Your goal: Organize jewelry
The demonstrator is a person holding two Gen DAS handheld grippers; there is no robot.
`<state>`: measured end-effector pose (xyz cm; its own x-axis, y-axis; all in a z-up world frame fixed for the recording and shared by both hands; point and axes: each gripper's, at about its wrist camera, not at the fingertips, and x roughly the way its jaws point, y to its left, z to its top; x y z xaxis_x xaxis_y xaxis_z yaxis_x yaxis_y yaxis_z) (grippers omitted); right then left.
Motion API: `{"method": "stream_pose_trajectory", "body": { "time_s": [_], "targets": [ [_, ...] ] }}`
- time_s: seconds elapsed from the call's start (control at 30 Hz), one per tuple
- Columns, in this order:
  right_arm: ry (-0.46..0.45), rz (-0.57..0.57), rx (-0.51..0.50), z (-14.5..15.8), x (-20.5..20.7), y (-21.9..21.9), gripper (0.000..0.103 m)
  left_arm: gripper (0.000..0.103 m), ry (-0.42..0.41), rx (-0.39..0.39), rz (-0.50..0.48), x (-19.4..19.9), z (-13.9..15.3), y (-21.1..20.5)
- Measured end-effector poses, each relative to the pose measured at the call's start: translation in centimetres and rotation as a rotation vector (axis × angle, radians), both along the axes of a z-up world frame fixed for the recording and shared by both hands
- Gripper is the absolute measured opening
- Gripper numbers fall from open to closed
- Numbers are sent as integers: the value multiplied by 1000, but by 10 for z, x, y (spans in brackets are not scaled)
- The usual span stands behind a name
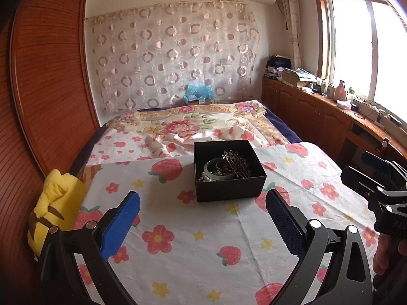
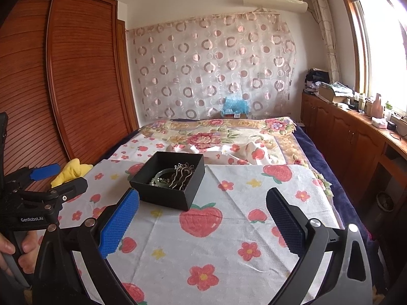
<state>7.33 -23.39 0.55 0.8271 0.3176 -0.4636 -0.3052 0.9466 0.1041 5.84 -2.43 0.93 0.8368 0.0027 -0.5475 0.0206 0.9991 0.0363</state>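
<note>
We noted, at far left, a yellow plush toy with dark stripes (image 1: 54,203) lying at the bed's edge against the louvred brown wooden wardrobe (image 1: 43,81). The left tongs (image 1: 203,218) hung above the white cloth printed with red strawberries and flowers (image 1: 203,254), blue pads spread wide, nothing between them. Just beyond them we saw the open black square cardboard box (image 1: 229,190) sitting on that cloth, mid-bed. Inside lay a pale green bangle (image 1: 218,171), a strand of small pearly beads (image 1: 202,178) and a silver wavy-pronged hairpin (image 1: 236,162), tangled together. The right tongs (image 2: 202,216) also stood wide and empty, the box ahead of their left pad. In their view a hand (image 2: 15,251) gripped the other tool's handle. At far right ran a cluttered wooden worktop (image 1: 338,104) below the bright window (image 1: 368,45).
</note>
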Motion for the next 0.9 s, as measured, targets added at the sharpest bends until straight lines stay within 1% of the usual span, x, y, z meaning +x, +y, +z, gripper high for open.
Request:
{"method": "stream_pose_trajectory", "body": {
  "time_s": [0.57,0.9],
  "targets": [
    [2,1,1,-2,1,1,101,96,-1,0,0,-1,0,-1],
    [2,2,1,-2,2,1,101,96,-1,-2,-7,0,0,-14]
  ]
}}
